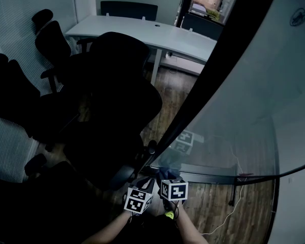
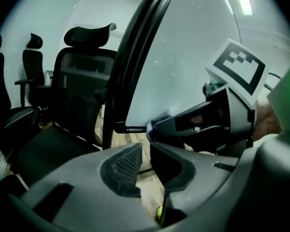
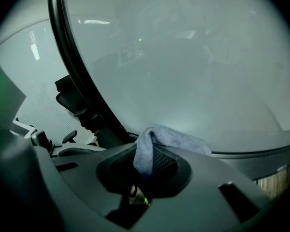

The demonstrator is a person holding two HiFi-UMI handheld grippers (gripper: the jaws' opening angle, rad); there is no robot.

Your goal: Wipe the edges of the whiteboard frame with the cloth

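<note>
The whiteboard (image 1: 254,111) fills the right side of the head view, its black frame (image 1: 213,70) running diagonally down to a lower corner. My right gripper (image 1: 166,174) is shut on a grey-blue cloth (image 3: 159,141), and the cloth lies against the board just above the bottom frame edge (image 3: 261,154), near the left frame edge (image 3: 70,62). In the left gripper view the same cloth (image 2: 160,117) shows at the right gripper's tip. Close beside it on the left, my left gripper (image 2: 146,166) is open, with nothing between its fingers (image 2: 125,166).
Several black office chairs (image 1: 117,100) crowd the space left of the board, one close to the frame (image 2: 82,76). A white desk (image 1: 142,32) stands at the back. A thin cable (image 1: 234,202) trails over the wooden floor under the board.
</note>
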